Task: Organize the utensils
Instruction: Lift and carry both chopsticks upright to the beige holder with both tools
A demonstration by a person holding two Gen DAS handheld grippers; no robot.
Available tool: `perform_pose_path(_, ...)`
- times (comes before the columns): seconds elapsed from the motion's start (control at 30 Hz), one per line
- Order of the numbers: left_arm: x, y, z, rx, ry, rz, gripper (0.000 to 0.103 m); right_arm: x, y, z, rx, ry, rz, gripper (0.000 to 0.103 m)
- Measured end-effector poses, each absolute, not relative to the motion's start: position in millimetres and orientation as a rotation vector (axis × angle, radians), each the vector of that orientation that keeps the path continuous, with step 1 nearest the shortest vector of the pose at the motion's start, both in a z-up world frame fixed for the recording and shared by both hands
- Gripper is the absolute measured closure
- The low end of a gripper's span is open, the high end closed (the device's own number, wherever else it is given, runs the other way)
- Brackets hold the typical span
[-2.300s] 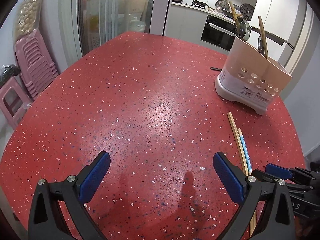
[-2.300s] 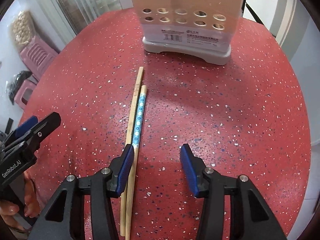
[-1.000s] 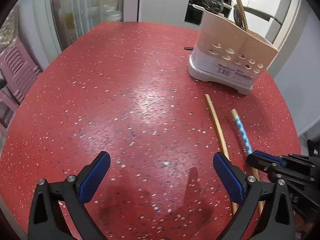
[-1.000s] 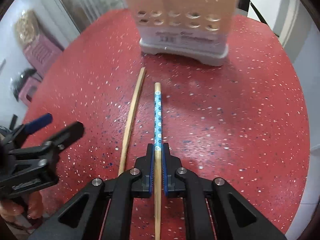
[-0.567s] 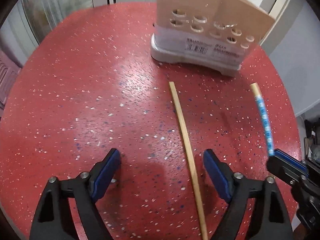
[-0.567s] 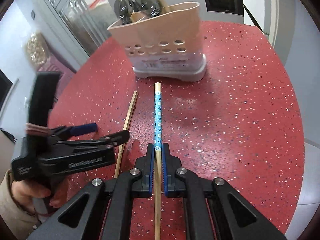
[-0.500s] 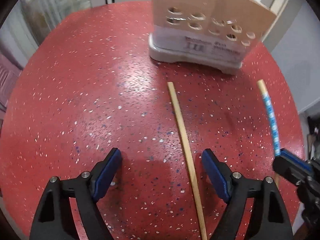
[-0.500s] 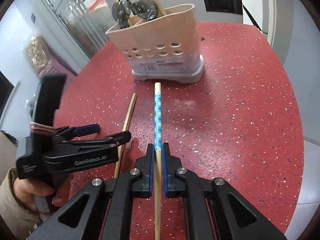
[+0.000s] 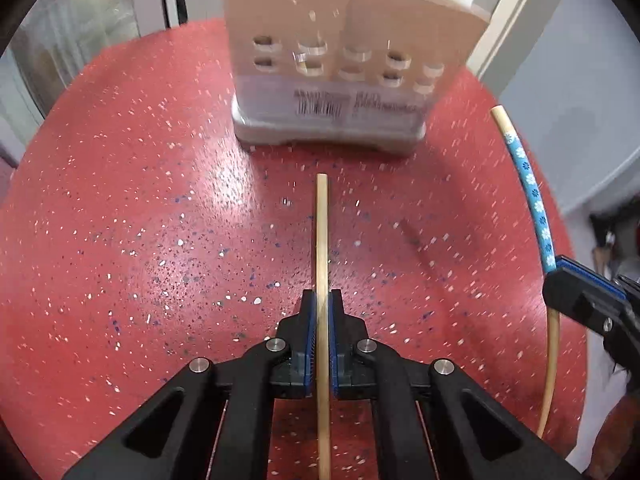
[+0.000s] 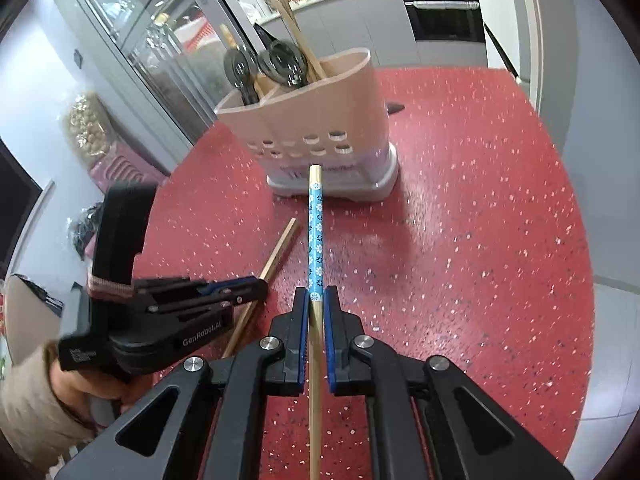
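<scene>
The plain wooden chopstick lies on the red tabletop, clamped by the left claw. The right claw grips the blue-patterned chopstick, raised, pointing toward the beige utensil holder.

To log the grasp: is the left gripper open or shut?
Shut. The left gripper has both blue pads pressed against the plain wooden chopstick.

Red speckled table; pink stools; glass cabinet; oven.
</scene>
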State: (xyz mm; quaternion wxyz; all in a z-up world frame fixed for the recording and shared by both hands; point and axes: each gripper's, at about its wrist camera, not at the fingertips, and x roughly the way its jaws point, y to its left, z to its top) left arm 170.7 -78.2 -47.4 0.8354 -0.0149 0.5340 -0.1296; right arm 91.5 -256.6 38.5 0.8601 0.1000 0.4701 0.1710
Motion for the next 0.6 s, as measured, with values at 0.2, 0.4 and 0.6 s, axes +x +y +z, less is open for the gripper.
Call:
perform_pose_path(0.2, 148.3, -64.3, -15.3, -0.106, 0.969, -0.291, 0.072, 95.1, -261.9, 58.0, 0.222, 0.923, 0.367, 0.095)
perform_pose_path(0.4, 146.1, -53.4, 29.1, -0.146, 0.824, -0.288, 0.072, 105.6, -265.0, 88.4, 0.21, 0.833, 0.368, 0.095)
perform_pose_path(0.6, 163.2, -42.0, 65.0, -0.182, 0.731, -0.308, 0.072, 124.3, -261.5, 124.8, 0.19, 0.758, 0.378, 0.095)
